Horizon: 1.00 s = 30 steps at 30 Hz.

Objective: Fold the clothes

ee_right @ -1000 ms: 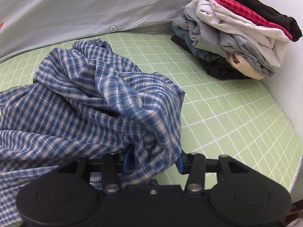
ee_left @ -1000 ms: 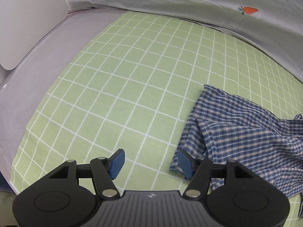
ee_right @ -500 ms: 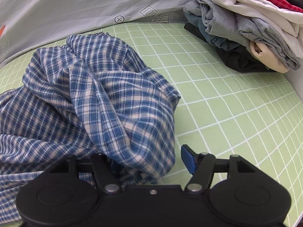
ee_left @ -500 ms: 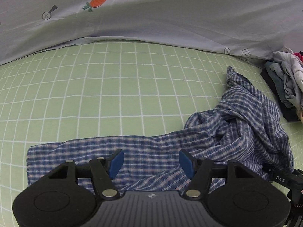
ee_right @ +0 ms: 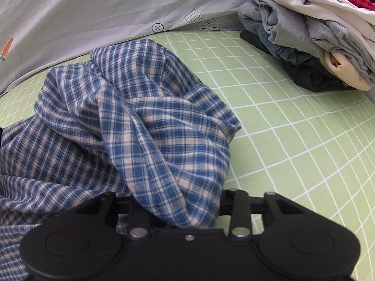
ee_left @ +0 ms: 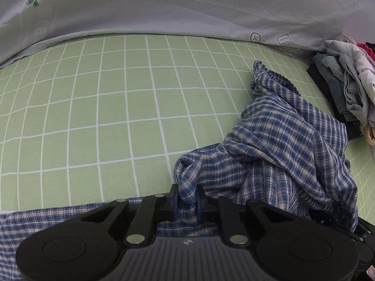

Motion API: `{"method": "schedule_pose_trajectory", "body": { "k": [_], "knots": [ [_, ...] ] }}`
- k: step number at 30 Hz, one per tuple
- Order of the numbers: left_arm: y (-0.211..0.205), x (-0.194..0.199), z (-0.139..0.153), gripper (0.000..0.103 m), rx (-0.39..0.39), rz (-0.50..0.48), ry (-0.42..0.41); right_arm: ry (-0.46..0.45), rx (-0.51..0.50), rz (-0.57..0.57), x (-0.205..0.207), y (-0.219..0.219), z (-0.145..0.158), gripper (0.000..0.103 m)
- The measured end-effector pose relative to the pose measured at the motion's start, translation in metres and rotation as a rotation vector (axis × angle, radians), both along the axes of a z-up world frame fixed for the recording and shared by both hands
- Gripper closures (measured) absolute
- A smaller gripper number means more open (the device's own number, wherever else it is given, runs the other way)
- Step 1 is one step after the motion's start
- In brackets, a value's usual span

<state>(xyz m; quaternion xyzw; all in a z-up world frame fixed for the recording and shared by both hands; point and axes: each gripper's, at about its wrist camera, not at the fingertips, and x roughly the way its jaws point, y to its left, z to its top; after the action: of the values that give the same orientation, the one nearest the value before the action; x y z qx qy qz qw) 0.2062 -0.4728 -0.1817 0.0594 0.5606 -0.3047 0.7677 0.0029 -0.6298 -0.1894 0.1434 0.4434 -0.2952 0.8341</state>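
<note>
Rumpled plaid shirt [ee_left: 288, 140], left hand-held gripper [ee_left: 186, 202] closing on bunched fabric, right [ee_right: 174, 207] apparently likewise.

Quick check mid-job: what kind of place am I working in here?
Most likely a bedroom, working on a bed. The surface is a green grid-patterned sheet, a grey carrot-print quilt lies bunched along its far edge, and a stack of folded clothes sits by the plaid shirt.

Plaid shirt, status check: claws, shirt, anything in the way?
Left claw closing, pinching a fold of the plaid shirt. Right claw closing, shirt bunched between its jaws. Shirt crumpled, unfolded, on the green sheet. Clothes pile stands clear, far right.
</note>
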Motion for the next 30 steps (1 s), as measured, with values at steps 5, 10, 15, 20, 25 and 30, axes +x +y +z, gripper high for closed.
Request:
{"method": "schedule_pose_trajectory", "body": {
  "k": [5,10,15,20,25,30],
  "knots": [
    [0.035,0.007,0.017,0.094,-0.012,0.13,-0.062,-0.046,-0.032,0.043,0.008,0.005,0.016,0.082],
    [0.115,0.034,0.057,0.096,0.021,0.364,-0.181,-0.119,-0.116,0.146,0.027,0.012,0.041,0.09],
    [0.221,0.051,0.103,0.096,0.047,0.62,-0.304,-0.138,-0.215,0.119,0.057,-0.004,0.057,0.092],
    [0.276,0.046,0.107,0.083,0.095,0.683,-0.326,-0.144,-0.15,0.08,0.085,-0.013,0.053,0.051],
    [0.297,0.011,0.088,0.062,0.108,0.691,-0.296,-0.142,-0.06,0.034,0.075,0.026,0.052,0.045],
    [0.327,-0.02,0.065,0.054,0.075,0.752,-0.184,-0.101,0.031,0.091,0.052,0.09,0.037,0.039]
  ]
}}
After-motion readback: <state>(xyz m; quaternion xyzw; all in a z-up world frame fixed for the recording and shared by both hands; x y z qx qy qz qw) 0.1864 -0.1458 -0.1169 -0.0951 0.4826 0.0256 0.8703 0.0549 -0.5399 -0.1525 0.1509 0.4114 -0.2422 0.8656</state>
